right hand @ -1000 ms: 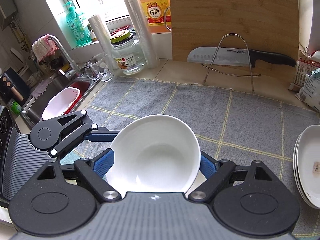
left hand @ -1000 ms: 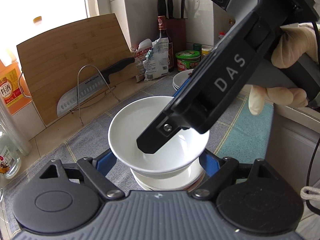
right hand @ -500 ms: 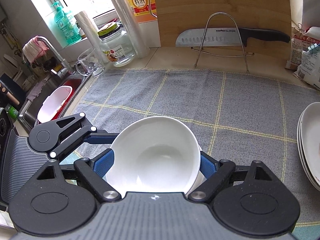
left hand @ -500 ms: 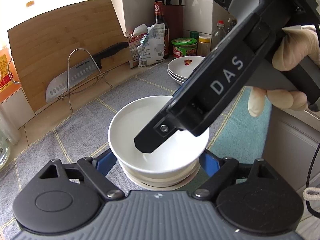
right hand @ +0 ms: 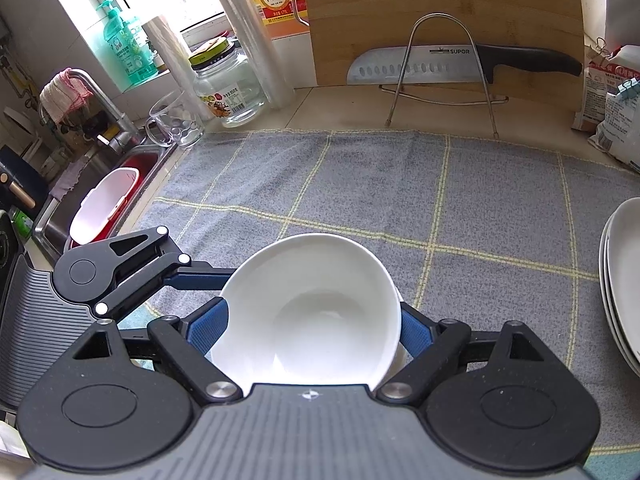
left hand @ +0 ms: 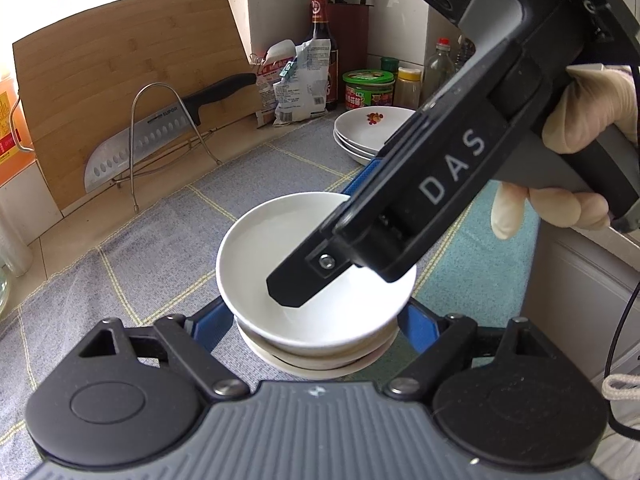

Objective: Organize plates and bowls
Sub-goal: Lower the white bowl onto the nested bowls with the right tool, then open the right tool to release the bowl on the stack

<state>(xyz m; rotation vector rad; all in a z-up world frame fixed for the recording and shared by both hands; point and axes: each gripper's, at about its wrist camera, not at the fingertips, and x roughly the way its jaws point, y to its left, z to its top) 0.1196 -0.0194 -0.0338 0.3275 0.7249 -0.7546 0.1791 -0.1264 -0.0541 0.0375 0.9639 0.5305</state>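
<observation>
My bowl point(right hand: 308, 312) has sunk onto the stack point(left hand: 320, 356); right jaws grip it, left jaws flank the stack, contact unclear.

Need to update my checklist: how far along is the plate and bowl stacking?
Done: plates stacked on the cloth. In hand: right gripper holds a white bowl over the bowl stack that the left gripper brackets. Left: settle and release it.

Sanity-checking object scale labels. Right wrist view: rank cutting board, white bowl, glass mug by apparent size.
1. cutting board
2. white bowl, though it sits nearest the camera, so it is inflated
3. glass mug
</observation>
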